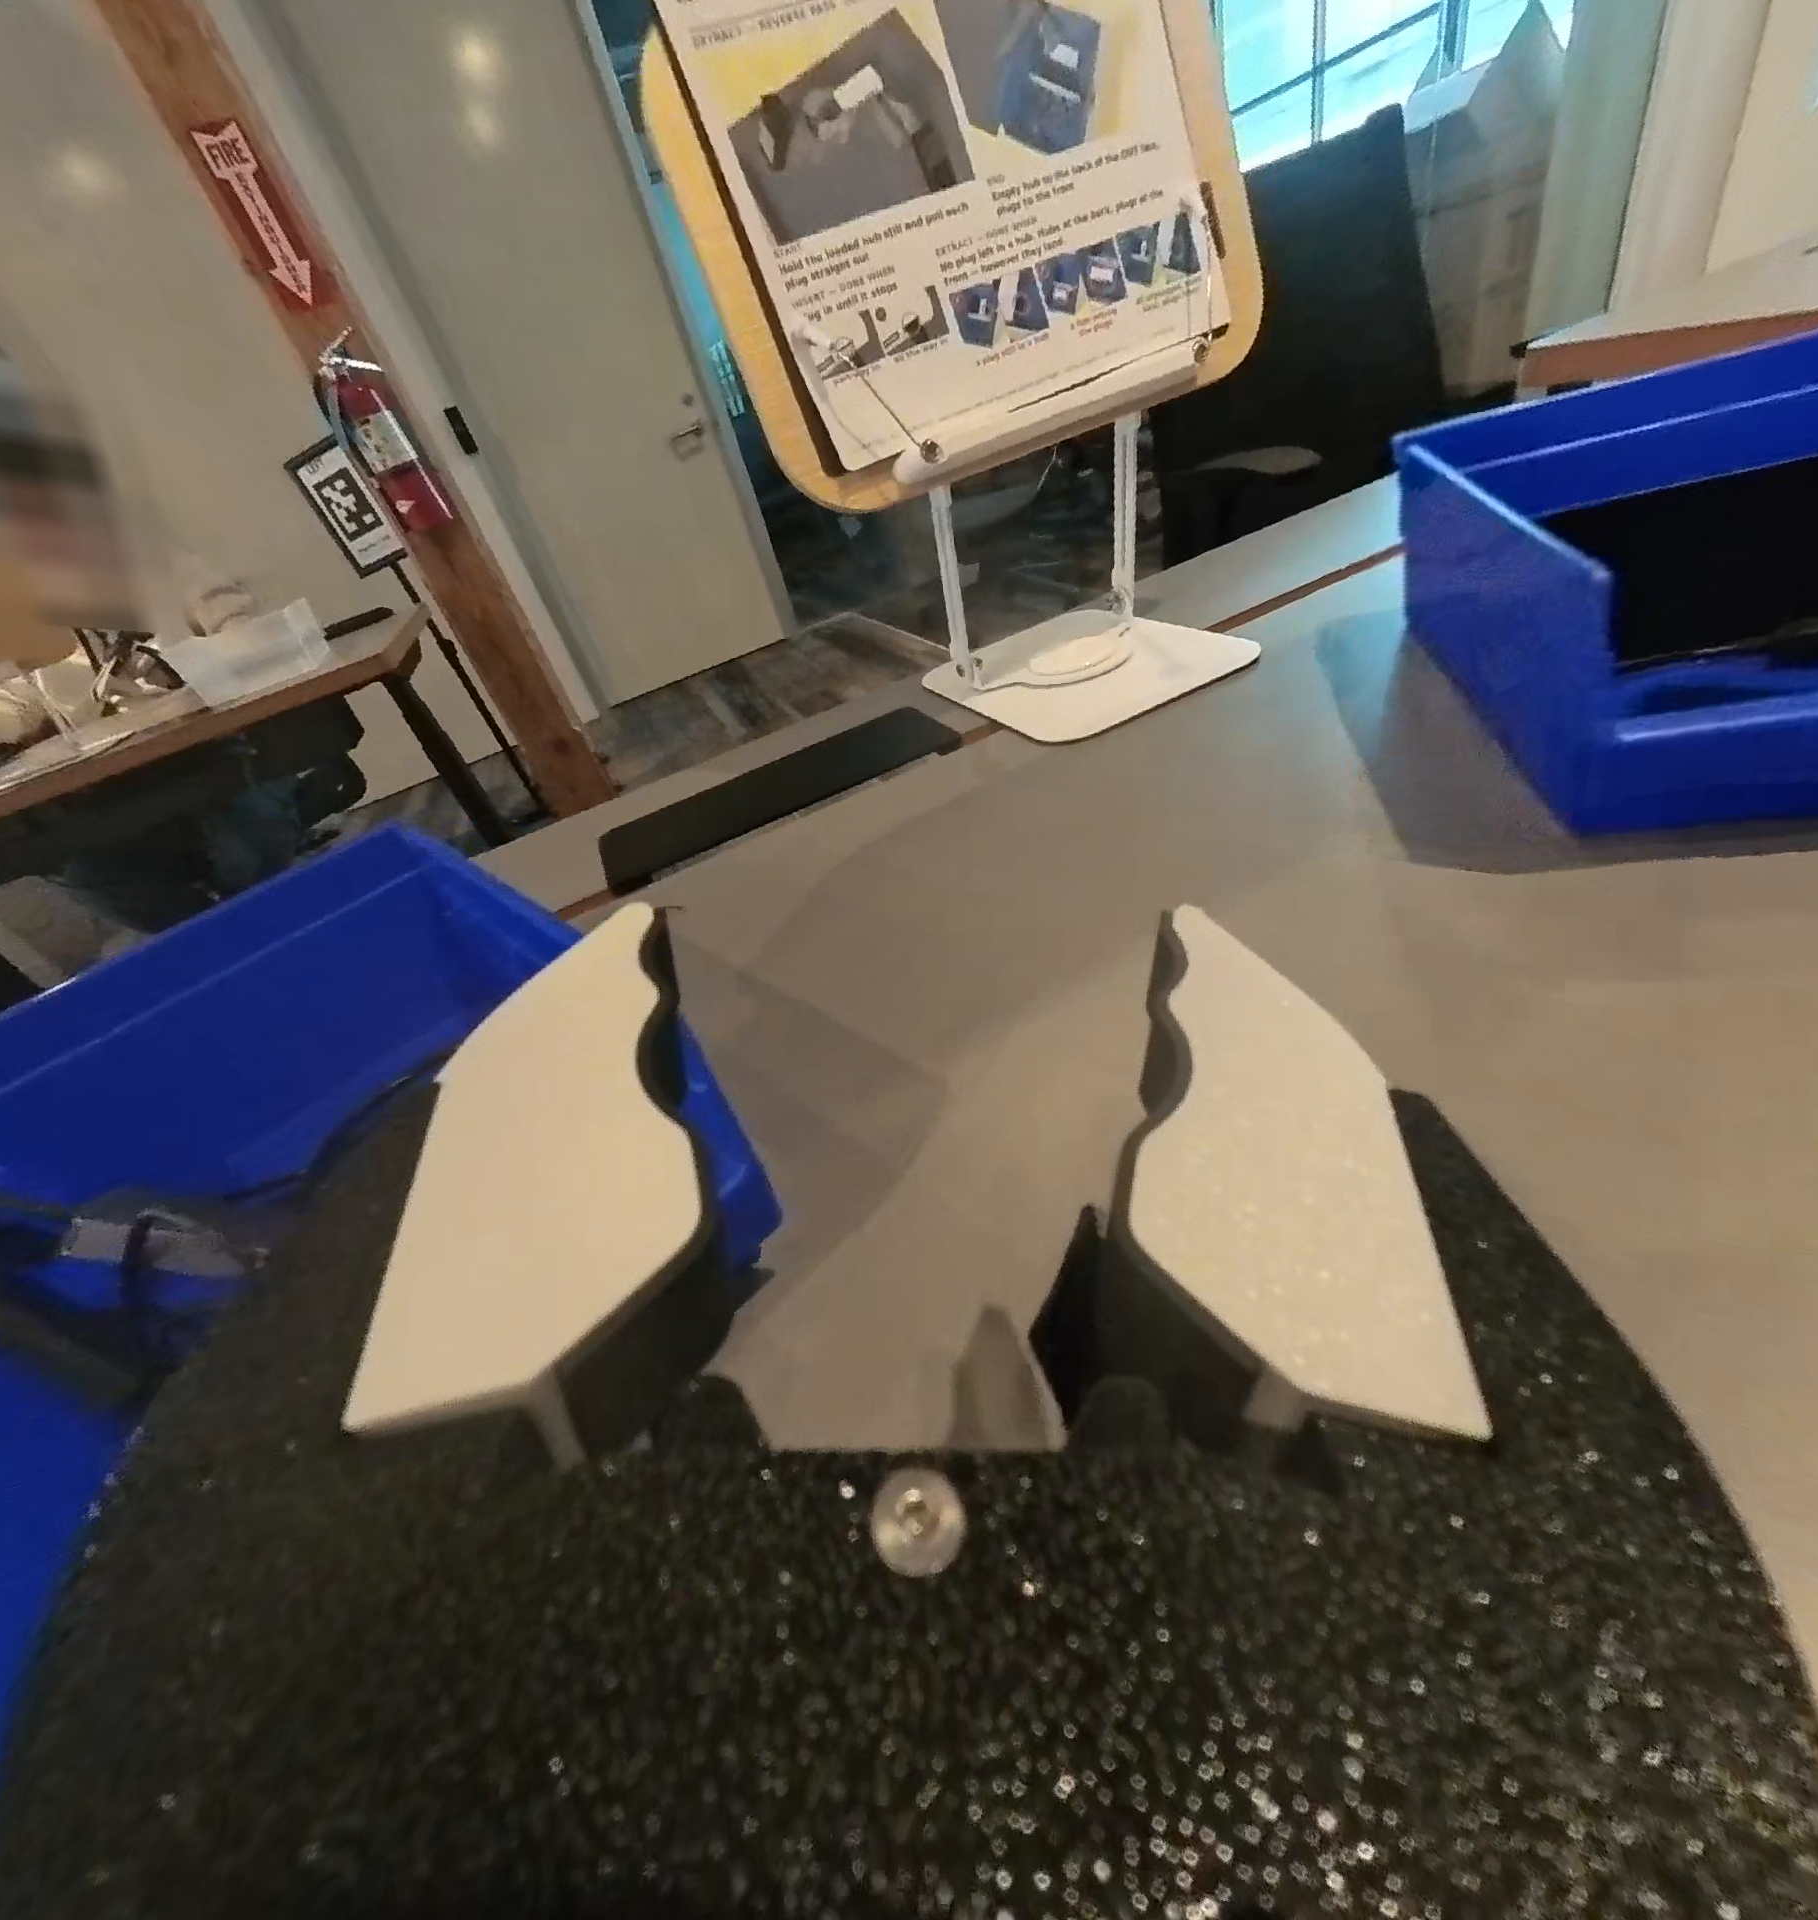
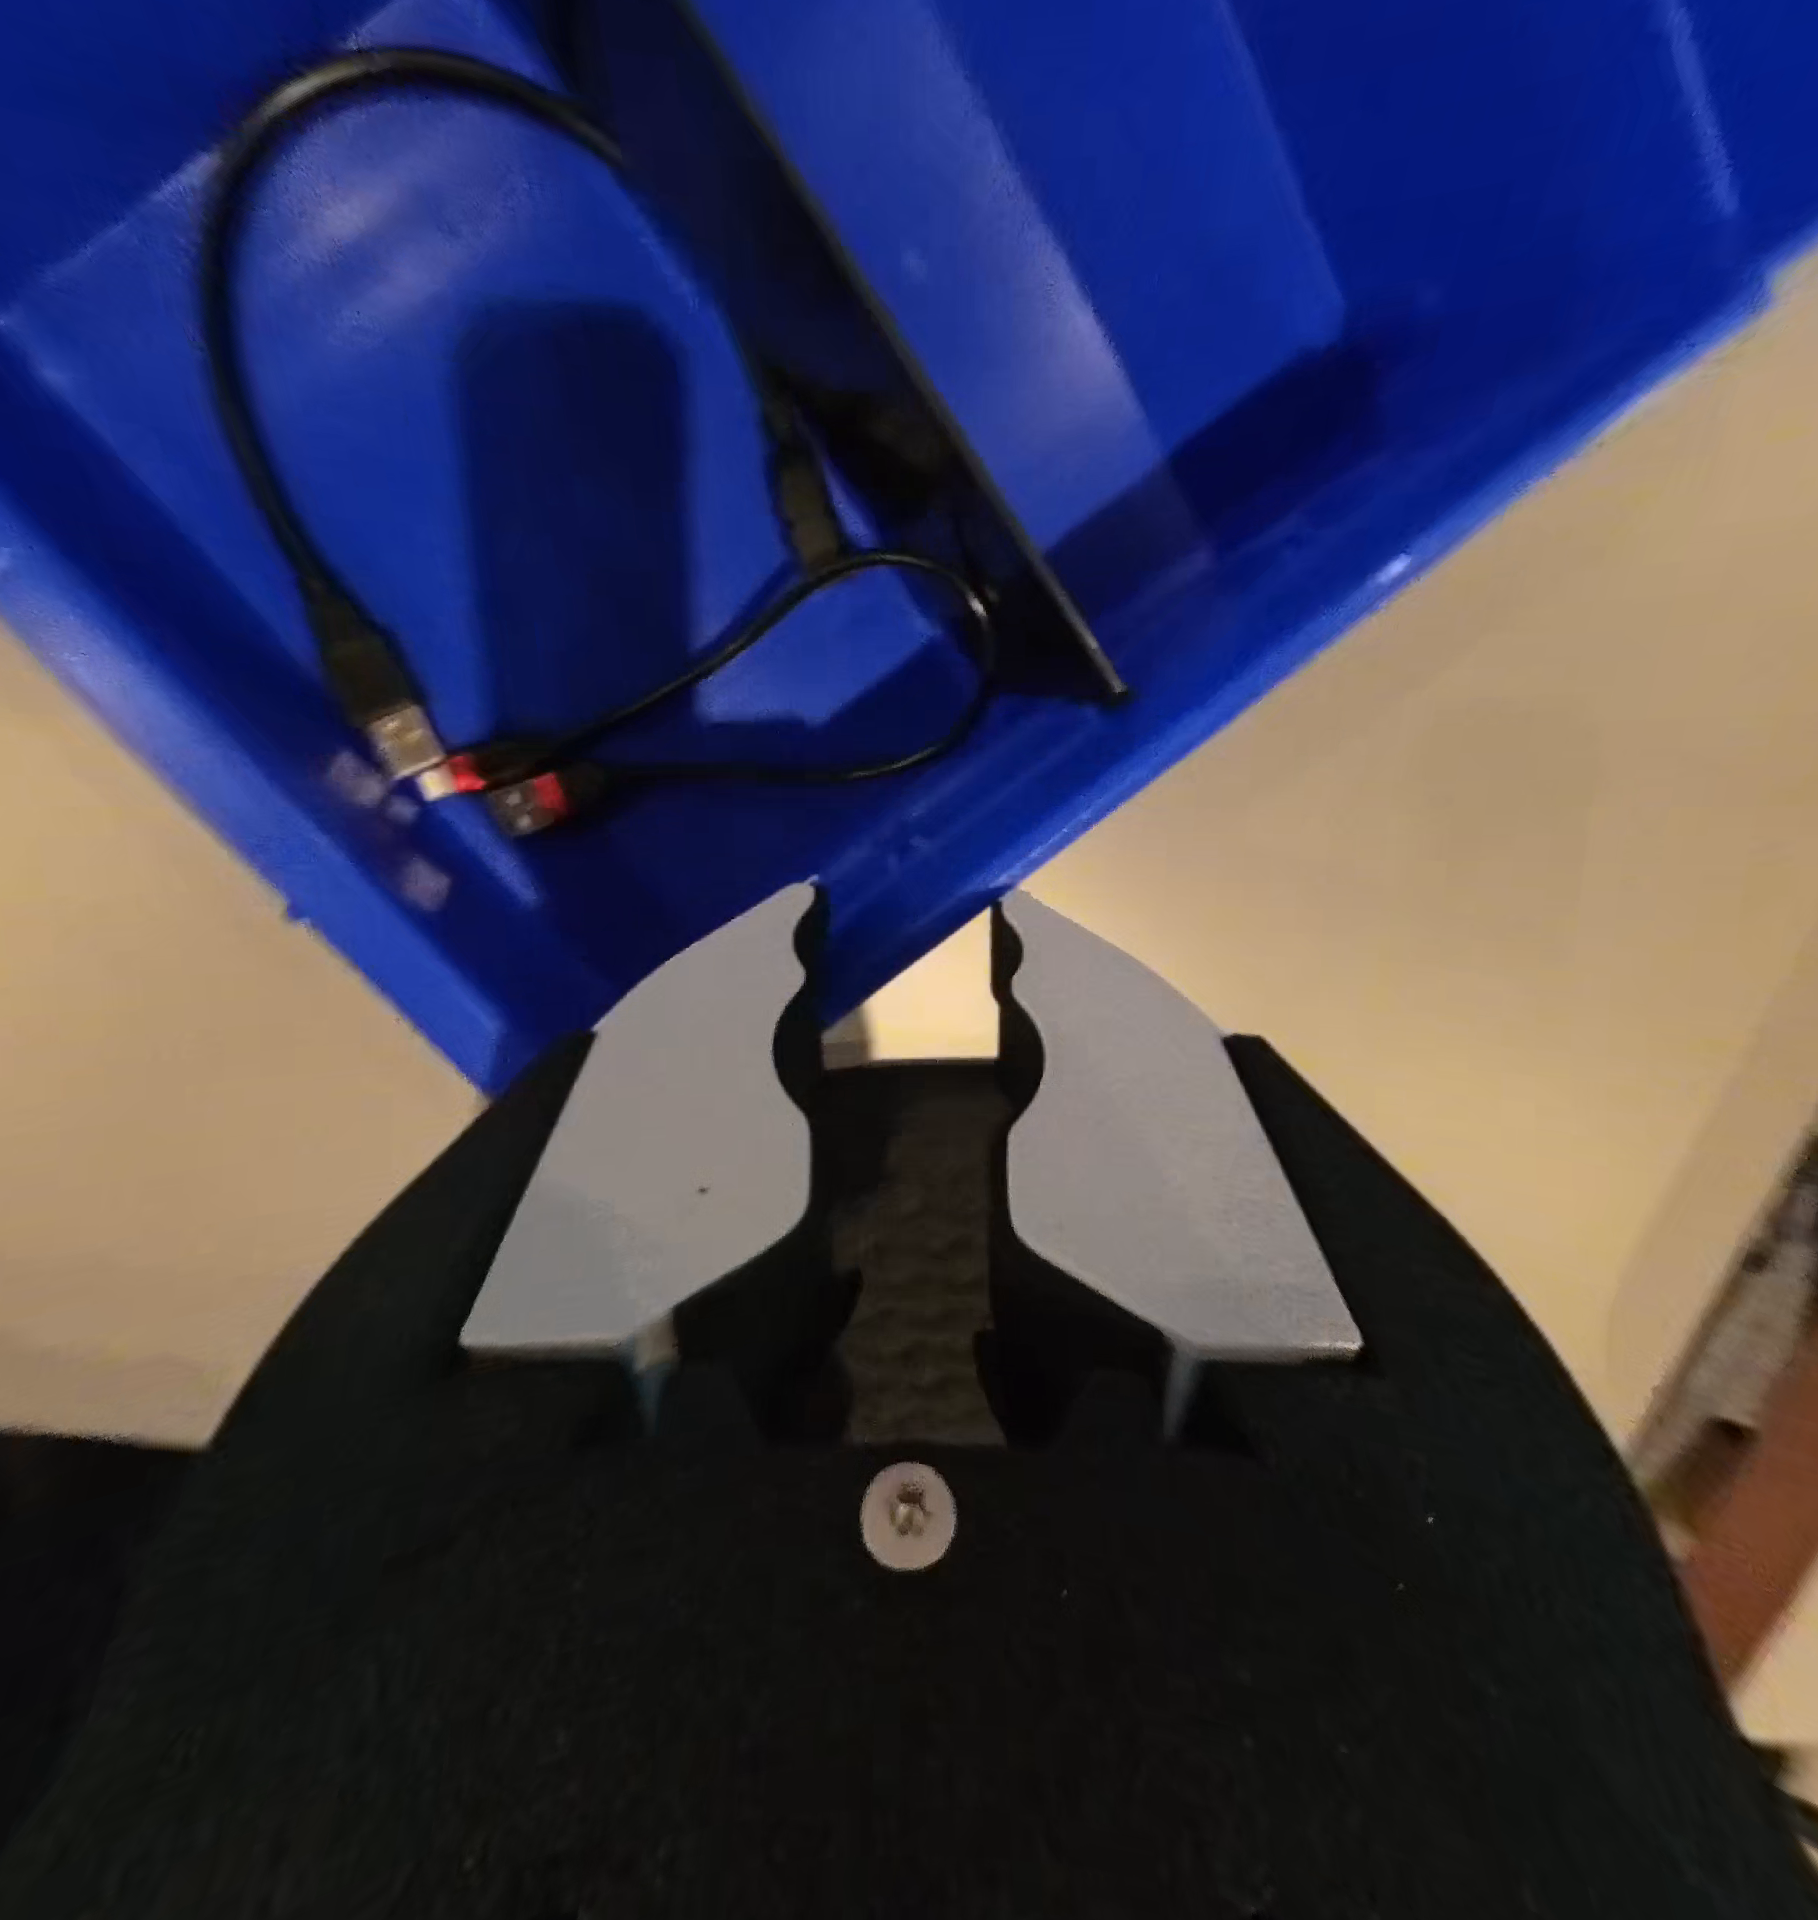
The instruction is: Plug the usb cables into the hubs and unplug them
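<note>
In the right wrist view, black USB cables lie inside a blue bin, left of a black divider. A silver plug and a red-and-black plug lie near the bin's near wall. My right gripper hovers just above that bin's near corner, its jaws apart with nothing between them. In the left wrist view, my left gripper is wide open and empty over the grey table. No hub is clearly visible.
A blue bin with dark cable-like items sits close at the left of my left gripper. A second blue bin stands at the back right. An instruction board on a white stand and a flat black pad are at the table's far edge.
</note>
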The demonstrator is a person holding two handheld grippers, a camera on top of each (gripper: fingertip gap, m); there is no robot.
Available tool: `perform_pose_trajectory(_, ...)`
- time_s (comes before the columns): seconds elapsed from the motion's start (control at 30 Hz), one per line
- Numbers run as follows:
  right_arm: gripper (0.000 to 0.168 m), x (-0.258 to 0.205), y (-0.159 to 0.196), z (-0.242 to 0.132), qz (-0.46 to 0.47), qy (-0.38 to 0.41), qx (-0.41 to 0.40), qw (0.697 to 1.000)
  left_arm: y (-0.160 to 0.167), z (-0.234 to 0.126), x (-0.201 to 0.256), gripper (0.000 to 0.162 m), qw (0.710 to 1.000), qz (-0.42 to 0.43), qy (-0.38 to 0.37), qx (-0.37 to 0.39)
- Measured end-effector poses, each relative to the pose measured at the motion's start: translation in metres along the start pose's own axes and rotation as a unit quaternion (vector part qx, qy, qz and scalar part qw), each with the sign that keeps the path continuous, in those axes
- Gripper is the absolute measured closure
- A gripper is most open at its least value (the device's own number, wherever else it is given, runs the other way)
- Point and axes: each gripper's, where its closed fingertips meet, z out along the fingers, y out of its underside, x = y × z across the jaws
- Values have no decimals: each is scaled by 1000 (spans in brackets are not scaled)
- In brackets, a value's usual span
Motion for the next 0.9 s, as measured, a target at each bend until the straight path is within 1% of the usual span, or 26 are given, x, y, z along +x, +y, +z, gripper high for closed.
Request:
perform_pose_trajectory(0.03, 142, 15, -2, 4, -6, 24, -2, 1000, -1, -2, -1, 75, 1000, -4, -1, 4)
perform_pose_trajectory(0.1, 147, 46, -9, 12, -5, 64, 2, 998, 0, -4, -4, 75, 1000, -12, -6, 5)
perform_pose_trajectory(0.2, 149, 89, -22, 24, 18, 91, 24, 995, 3, -6, -8, 76, 1000, -18, -12, 1)
perform_pose_trajectory(0.27, 131, 107, -29, 28, 23, 89, 43, 995, 4, -7, -8, 76, 1000, -17, -13, -1)
perform_pose_trajectory(0.37, 113, 106, -38, 19, 35, 32, 84, 995, 6, -10, -10, 76, 1000, -10, -18, -3)
perform_pose_trajectory(0.43, 106, 108, -33, 18, 38, 12, 75, 996, 7, -12, -12, 78, 1000, -13, -20, -3)
perform_pose_trajectory(0.5, 101, 103, -25, 26, 43, -32, 50, 997, 9, -11, -13, 78, 1000, -22, -18, -3)
perform_pose_trajectory(0.53, 104, 100, -23, 31, 51, -55, 45, 996, 10, -10, -13, 78, 1000, -25, -18, -4)
perform_pose_trajectory(0.57, 111, 100, -22, 36, 56, -63, 40, 996, 11, -9, -13, 78, 999, -26, -18, -5)
perform_pose_trajectory(0.6, 124, 105, -17, 42, 56, -49, 28, 997, 12, -9, -13, 78, 1000, -24, -19, -7)
perform_pose_trajectory(0.63, 145, 114, -13, 46, 55, -18, 15, 998, 12, -9, -14, 78, 1000, -20, -21, -9)
perform_pose_trajectory(0.67, 153, 119, -13, 48, 55, 0, 18, 998, 13, -9, -14, 78, 1000, -16, -24, -11)
perform_pose_trajectory(0.77, 155, 125, -17, 50, 122, -5, 43, 992, 16, -12, -19, 77, 999, -10, -35, -22)
perform_pose_trajectory(0.9, 154, 141, -12, 50, 166, 26, 53, 984, 19, -22, -46, 78, 995, -11, -94, -32)
